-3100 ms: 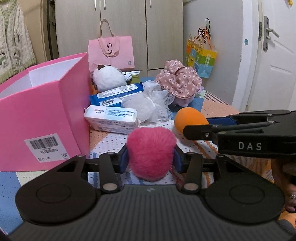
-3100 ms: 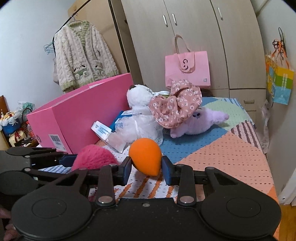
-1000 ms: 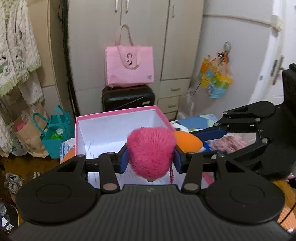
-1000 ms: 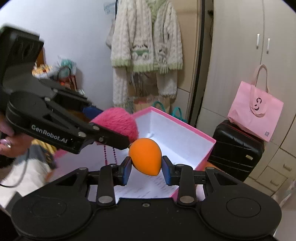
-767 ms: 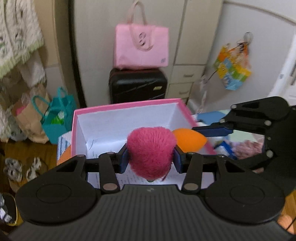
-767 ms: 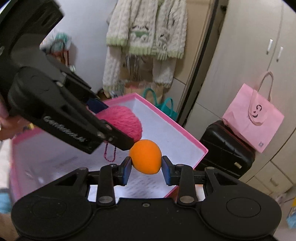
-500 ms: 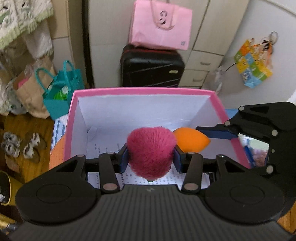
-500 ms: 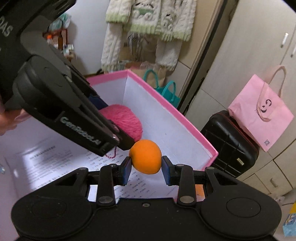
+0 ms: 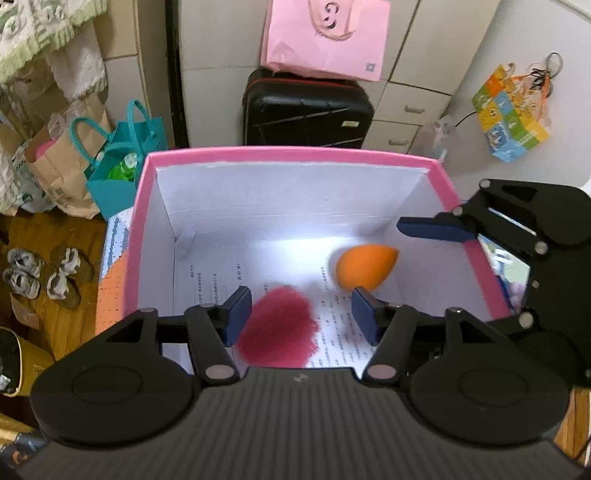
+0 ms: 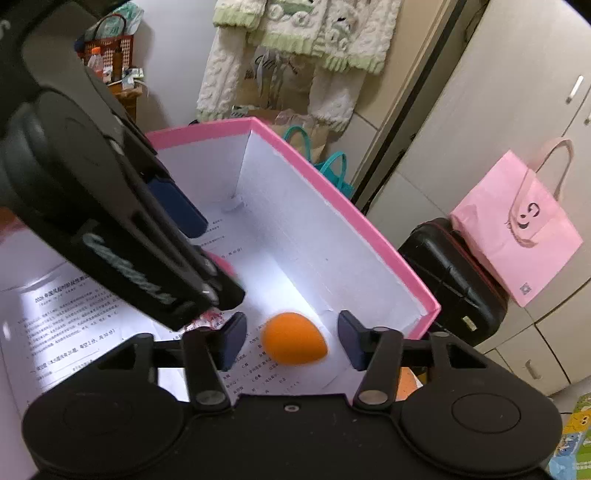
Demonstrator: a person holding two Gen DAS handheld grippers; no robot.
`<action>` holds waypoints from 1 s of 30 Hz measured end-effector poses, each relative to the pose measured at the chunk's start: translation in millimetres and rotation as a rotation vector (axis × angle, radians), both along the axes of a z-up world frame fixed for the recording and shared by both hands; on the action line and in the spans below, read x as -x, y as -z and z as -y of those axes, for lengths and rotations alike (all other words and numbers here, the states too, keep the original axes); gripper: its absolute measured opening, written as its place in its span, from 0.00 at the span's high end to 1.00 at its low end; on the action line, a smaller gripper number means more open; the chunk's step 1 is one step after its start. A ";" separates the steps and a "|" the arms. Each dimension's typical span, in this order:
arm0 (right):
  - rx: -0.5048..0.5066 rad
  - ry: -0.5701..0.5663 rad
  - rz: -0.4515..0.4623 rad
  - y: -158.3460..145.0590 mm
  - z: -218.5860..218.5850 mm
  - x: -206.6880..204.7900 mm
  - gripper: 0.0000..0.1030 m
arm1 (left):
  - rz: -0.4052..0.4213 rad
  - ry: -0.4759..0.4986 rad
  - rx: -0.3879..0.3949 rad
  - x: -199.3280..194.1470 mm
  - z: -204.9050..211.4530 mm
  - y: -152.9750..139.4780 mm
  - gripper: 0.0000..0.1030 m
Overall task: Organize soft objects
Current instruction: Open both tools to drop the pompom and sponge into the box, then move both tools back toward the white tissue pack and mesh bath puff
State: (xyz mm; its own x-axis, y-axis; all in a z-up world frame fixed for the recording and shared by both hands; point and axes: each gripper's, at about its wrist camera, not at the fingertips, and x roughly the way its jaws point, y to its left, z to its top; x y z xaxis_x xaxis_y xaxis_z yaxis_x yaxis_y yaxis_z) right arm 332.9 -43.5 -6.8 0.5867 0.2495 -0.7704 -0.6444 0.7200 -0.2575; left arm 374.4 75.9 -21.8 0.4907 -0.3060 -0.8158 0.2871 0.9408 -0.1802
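Observation:
Both grippers hang over the pink box (image 9: pixel 138 221), which has white inner walls and a printed sheet on its floor. My left gripper (image 9: pixel 301 314) is open; the fluffy pink pompom (image 9: pixel 279 330) is below it, blurred, free of the pads. My right gripper (image 10: pixel 291 339) is open; the orange egg-shaped sponge (image 10: pixel 293 343) lies loose inside the box below it, and it also shows in the left wrist view (image 9: pixel 364 267). The pink box also shows in the right wrist view (image 10: pixel 369 229). The left gripper's body hides most of the pompom in the right wrist view.
A black suitcase (image 9: pixel 308 110) with a pink paper bag (image 9: pixel 325 33) on it stands behind the box. Teal and brown bags (image 9: pixel 122 158) and shoes (image 9: pixel 40 273) are on the floor to the left. A knitted cardigan (image 10: pixel 295 48) hangs on the wall.
Both grippers have opened over the box. The pompom and the orange sponge have dropped out of the pads into the box.

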 end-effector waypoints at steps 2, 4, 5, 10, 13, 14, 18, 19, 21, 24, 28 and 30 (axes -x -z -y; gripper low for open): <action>-0.007 0.007 0.004 -5.3 2.4 6.0 0.41 | 0.027 0.018 -0.010 7.7 -1.8 -9.3 0.42; -0.016 0.020 0.007 -11.6 4.1 12.8 0.41 | 0.055 0.033 -0.031 18.8 -2.6 -18.4 0.42; -0.019 0.021 0.010 -14.8 4.7 17.1 0.41 | 0.065 0.037 -0.041 24.5 -3.1 -22.7 0.42; -0.024 0.041 0.026 -31.9 9.4 43.2 0.40 | 0.106 0.087 -0.055 57.1 -6.1 -44.8 0.41; -0.034 0.056 0.038 -41.5 13.7 59.9 0.40 | 0.142 0.115 -0.065 80.9 -4.2 -57.5 0.40; -0.039 0.059 0.042 -45.3 15.3 66.4 0.40 | 0.155 0.125 -0.068 89.8 -3.2 -62.1 0.39; -0.055 0.065 0.058 -59.3 21.2 90.8 0.39 | 0.198 0.166 -0.058 124.2 3.1 -79.0 0.37; -0.060 0.067 0.062 -63.0 23.1 97.2 0.39 | 0.210 0.181 -0.054 134.0 5.7 -84.1 0.37; -0.075 0.071 0.067 -72.5 28.9 111.3 0.39 | 0.228 0.206 -0.049 151.2 11.2 -91.5 0.36; -0.107 0.080 0.077 -87.6 40.5 133.2 0.39 | 0.258 0.256 -0.051 178.8 21.9 -101.3 0.36; -0.143 0.102 0.091 -103.6 57.3 162.4 0.37 | 0.292 0.321 -0.057 213.4 38.5 -110.9 0.36; -0.149 0.117 0.107 -108.7 67.0 177.9 0.37 | 0.301 0.355 -0.058 227.6 47.7 -113.3 0.36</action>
